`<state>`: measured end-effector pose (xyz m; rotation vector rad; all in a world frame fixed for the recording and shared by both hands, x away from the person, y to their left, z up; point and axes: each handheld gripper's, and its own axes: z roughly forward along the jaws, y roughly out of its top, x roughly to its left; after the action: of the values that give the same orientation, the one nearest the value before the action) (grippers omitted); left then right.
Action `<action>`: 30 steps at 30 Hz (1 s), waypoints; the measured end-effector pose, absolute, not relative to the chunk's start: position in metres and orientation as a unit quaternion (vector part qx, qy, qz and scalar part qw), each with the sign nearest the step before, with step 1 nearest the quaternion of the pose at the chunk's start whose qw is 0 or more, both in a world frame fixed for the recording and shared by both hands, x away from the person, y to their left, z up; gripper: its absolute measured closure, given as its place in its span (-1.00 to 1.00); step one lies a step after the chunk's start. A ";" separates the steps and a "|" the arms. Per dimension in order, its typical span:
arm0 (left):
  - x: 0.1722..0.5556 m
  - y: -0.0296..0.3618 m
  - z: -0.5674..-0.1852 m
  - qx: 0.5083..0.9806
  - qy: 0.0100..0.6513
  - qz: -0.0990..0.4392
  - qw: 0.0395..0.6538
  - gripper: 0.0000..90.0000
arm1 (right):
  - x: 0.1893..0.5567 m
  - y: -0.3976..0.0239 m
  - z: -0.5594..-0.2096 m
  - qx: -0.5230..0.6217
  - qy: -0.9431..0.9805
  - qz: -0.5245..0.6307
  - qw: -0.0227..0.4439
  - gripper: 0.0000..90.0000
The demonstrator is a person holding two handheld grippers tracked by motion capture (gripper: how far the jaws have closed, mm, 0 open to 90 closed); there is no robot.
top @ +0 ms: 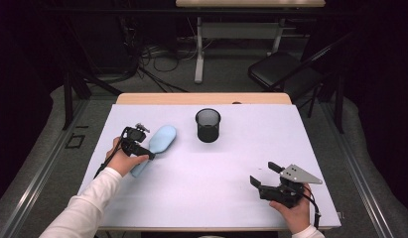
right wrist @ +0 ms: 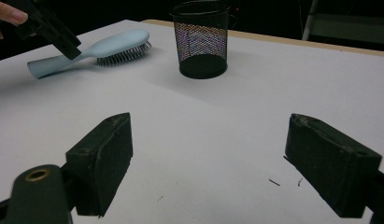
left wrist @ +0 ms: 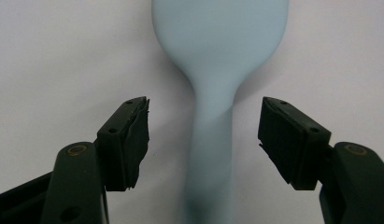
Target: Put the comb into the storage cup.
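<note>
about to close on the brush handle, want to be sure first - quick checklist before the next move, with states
1. Handle lined up between the jaws: ok. In the left gripper view the light blue hairbrush has its handle midway between the left gripper pads.
2. Pads on the handle: not ok yet. Gaps show on both sides.
3. Brush lying flat: ok, bristles down on the white table cover.
4. Black mesh cup upright and apart from the brush: ok.
5. Right gripper out of the way: ok, open over bare table near the front edge.
6. Jaw height relative to the handle: cannot tell.
</note>
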<state>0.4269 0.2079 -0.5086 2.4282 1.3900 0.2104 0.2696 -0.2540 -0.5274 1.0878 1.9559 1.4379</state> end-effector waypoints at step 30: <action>0.429 0.191 -0.523 0.859 0.488 0.067 0.141 0.06 | 0.270 -0.254 -0.528 0.397 0.715 0.524 0.236 -0.67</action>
<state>0.4288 0.1911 -0.5229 2.4793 1.4090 0.1921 0.2697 -0.2540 -0.5276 1.0898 1.9615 1.4384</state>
